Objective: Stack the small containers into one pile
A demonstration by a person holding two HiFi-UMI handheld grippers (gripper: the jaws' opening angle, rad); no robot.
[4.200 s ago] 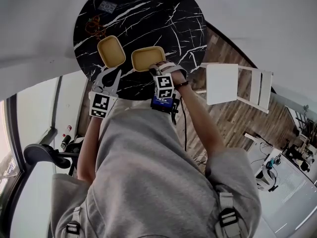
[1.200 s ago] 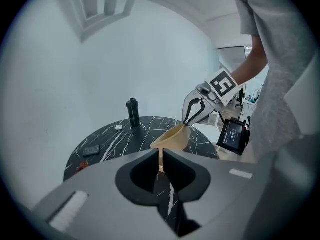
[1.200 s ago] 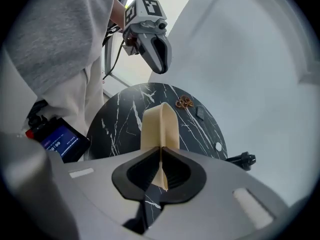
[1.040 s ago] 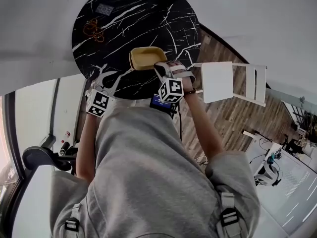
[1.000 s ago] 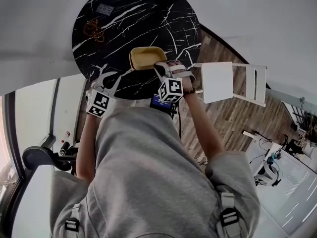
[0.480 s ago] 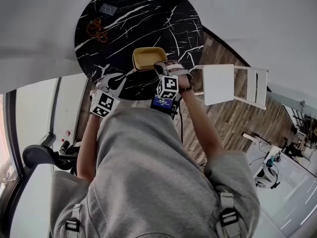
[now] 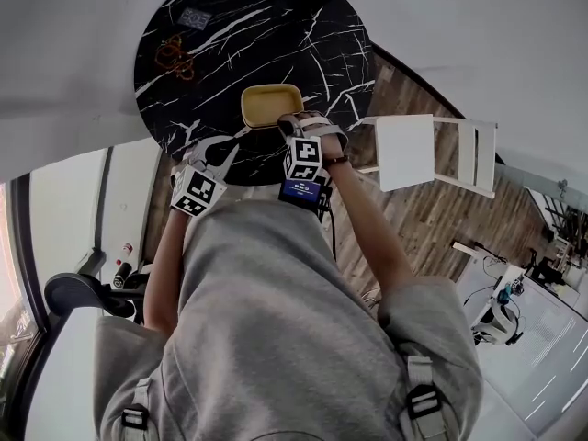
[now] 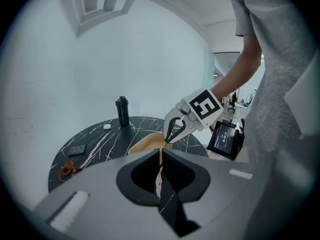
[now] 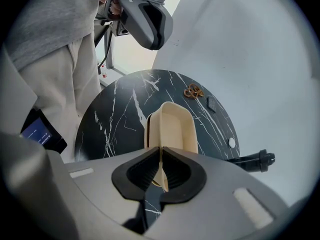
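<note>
The weak spot, as I see it, is the hold. The right gripper (image 9: 161, 165), at the bottom centre of its own view, has only the near rim of the tan container (image 9: 172, 124), so everything hangs off 1 thin edge. A doubled wall shows down the container's left side, which I take to mean 2 are nested into 1 pile. If the jaws let go before the base lies flat on the black marble table (image 9: 115, 114), the pile could tip or the inner one could settle crooked. I cannot tell whether it is touching the table now. In the head view it sits in the lower middle of the round top, towards the person's edge, so a tug backwards could drag it off that side. The dark bottle (image 8: 122, 111) at the far rim is well apart and no worry.

The right gripper's jaws are pinched almost together on that rim. The left gripper (image 8: 160, 170) is closed to a hairline with nothing in it. It is at the table's lower left edge in the head view, near the pile but clear of it.
</note>
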